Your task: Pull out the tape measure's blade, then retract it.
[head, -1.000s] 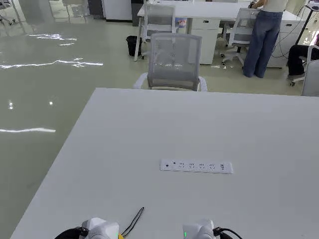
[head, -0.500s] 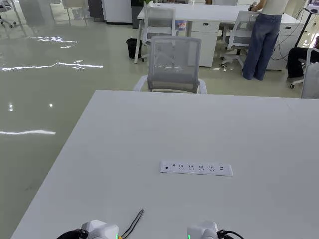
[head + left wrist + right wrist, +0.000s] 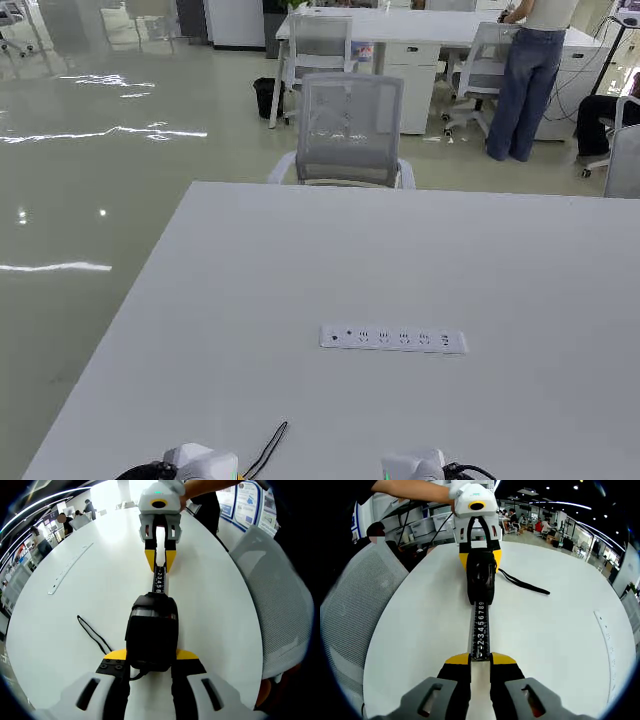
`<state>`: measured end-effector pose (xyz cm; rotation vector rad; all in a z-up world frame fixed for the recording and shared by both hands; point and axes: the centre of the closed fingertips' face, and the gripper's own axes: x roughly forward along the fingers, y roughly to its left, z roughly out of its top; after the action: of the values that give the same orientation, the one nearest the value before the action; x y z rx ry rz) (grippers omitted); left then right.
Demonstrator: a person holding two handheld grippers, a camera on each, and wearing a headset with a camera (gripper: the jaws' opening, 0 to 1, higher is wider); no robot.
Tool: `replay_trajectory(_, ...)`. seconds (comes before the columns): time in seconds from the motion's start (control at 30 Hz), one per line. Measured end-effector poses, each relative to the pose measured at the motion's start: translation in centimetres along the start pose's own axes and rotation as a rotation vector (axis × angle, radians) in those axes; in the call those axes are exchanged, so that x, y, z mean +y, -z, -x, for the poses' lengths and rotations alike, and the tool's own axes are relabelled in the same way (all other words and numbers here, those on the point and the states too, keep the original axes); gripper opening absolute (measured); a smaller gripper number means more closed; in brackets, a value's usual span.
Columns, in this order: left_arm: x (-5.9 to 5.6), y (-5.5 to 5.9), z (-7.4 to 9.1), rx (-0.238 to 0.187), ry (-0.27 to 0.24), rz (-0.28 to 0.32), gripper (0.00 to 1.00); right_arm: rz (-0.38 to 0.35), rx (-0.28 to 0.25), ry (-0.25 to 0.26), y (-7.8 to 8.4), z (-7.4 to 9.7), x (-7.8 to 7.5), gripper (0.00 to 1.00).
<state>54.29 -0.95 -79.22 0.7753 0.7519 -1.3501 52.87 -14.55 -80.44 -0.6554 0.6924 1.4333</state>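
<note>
Black tape measure (image 3: pixel 151 627), we count one, clamped in left claw (image 3: pixel 151 654); its blade (image 3: pixel 480 630) points straight at right claw (image 3: pixel 480 659), which pinches it.

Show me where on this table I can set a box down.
Free: the wide table stretch between the power strip and the chair, and both sides of the strip out to the table edges. Crowded: the near edge, where the left tool holds the tape measure, the right tool pinches its blade, and the strap lies.
</note>
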Motion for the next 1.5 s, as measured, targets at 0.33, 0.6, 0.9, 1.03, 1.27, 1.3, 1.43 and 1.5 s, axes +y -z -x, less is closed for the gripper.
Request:
replay_trajectory(0.33, 0.0, 0.1, 0.0, 0.001, 0.001, 0.000, 0.27, -0.004, 0.006, 0.002, 0.5, 0.5, 0.0, 0.12)
replay_trajectory(0.6, 0.0, 0.1, -0.1, 0.002, 0.001, -0.001, 0.27, -0.009, 0.010, 0.004, 1.0, 0.9, 0.0, 0.12)
replay_trajectory(0.9, 0.0, 0.0, -0.1, 0.001, 0.003, 0.000, 0.27, -0.010, 0.017, 0.008, 1.5, 1.2, 0.0, 0.12)
replay_trajectory(1.03, 0.0, 0.0, -0.1, 0.000, 0.004, 0.000, 0.27, -0.012, 0.017, 0.007, 1.7, 1.4, 0.0, 0.12)
replay_trajectory(1.27, 0.0, 0.0, -0.1, 0.001, 0.003, 0.000, 0.27, -0.017, 0.020, 0.006, 2.1, 1.7, 0.1, 0.12)
replay_trajectory(1.3, 0.0, 0.0, -0.1, 0.002, 0.002, -0.001, 0.27, -0.018, 0.021, 0.005, 2.2, 1.8, 0.1, 0.12)
replay_trajectory(1.43, 0.0, 0.0, -0.1, 0.002, 0.002, 0.000, 0.27, -0.021, 0.022, 0.006, 2.3, 1.9, 0.1, 0.12)
replay_trajectory(1.5, 0.0, 0.0, -0.1, 0.002, 0.003, 0.001, 0.27, -0.023, 0.022, 0.005, 2.4, 2.0, 0.1, 0.12)
